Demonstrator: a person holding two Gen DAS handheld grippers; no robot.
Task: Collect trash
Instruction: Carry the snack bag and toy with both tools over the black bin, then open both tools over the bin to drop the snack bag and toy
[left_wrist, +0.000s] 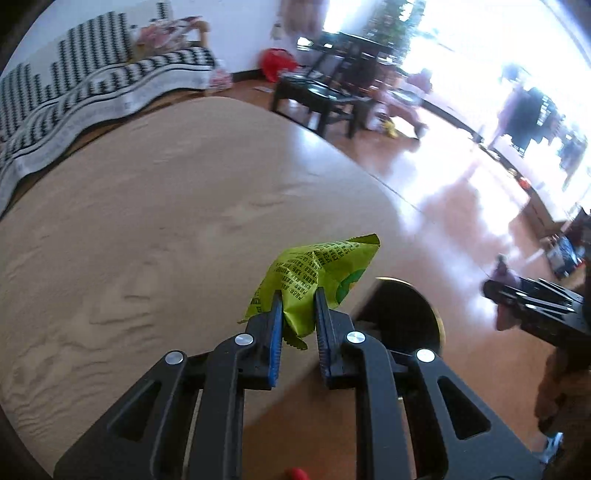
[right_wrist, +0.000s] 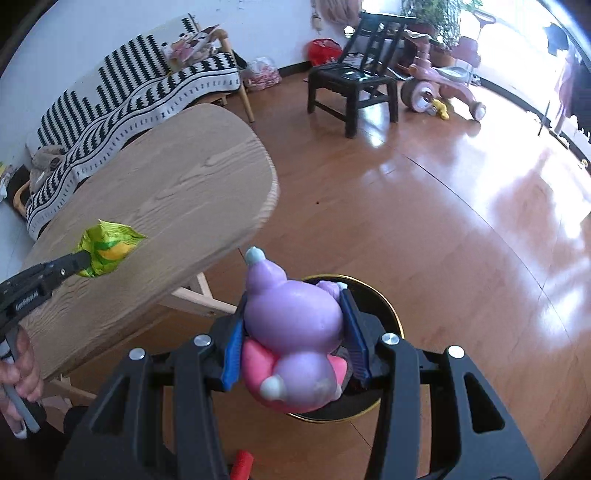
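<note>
My left gripper (left_wrist: 298, 301) is shut on a crumpled green snack wrapper (left_wrist: 317, 269) and holds it above the right edge of the wooden table (left_wrist: 147, 206). The same wrapper (right_wrist: 109, 251) and left gripper (right_wrist: 83, 260) show at the left of the right wrist view. My right gripper (right_wrist: 293, 306) is shut on a purple and pink soft toy (right_wrist: 295, 332), held right above a black bin with a gold rim (right_wrist: 388, 314). The bin (left_wrist: 402, 314) sits on the floor beside the table. The right gripper (left_wrist: 491, 291) also shows at the right of the left wrist view.
A sofa with a black-and-white cover (right_wrist: 122, 92) stands behind the table (right_wrist: 166, 192). A dark wooden chair (right_wrist: 354, 85) and a pink tricycle (right_wrist: 439, 85) stand on the shiny wooden floor (right_wrist: 443, 221). A red bag (right_wrist: 325, 50) lies by the wall.
</note>
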